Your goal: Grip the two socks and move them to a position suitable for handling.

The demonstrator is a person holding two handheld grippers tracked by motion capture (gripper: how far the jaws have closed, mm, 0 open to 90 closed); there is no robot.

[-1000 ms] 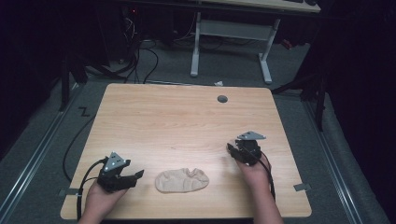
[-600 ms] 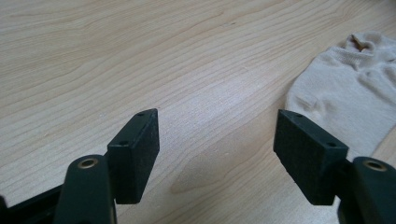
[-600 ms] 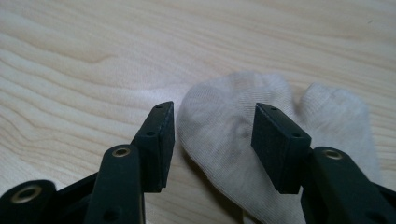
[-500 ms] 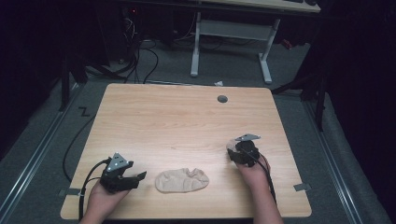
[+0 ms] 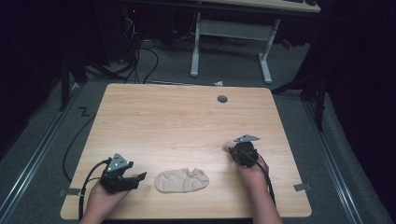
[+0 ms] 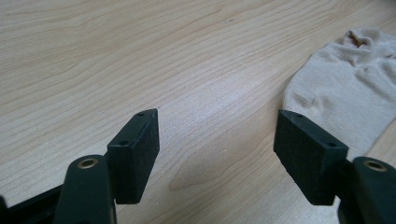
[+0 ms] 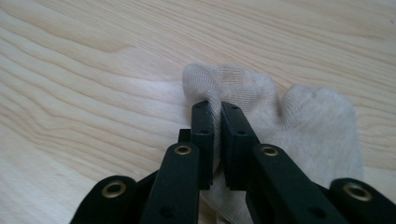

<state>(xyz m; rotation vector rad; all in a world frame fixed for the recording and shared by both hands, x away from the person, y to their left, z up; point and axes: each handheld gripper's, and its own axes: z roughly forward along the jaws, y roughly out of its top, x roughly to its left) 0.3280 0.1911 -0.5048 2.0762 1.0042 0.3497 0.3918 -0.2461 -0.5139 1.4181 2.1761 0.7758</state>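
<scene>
- right gripper (image 7: 215, 122): jaws having just been closing, now pinching a fold of a beige sock (image 7: 299, 121) lying under it, on the near right of the table (image 5: 177, 121).
- left gripper (image 6: 215, 142): jaws standing spread, with bare wood between them; resting at the near left of the table, pointing right.
- second beige sock (image 5: 181, 180): lying flat near the table's near edge, between the two grippers, just right of the left gripper; its edge is showing beside one left jaw.
- round grommet (image 5: 222, 99): sitting far off, near the table's far edge.
</scene>
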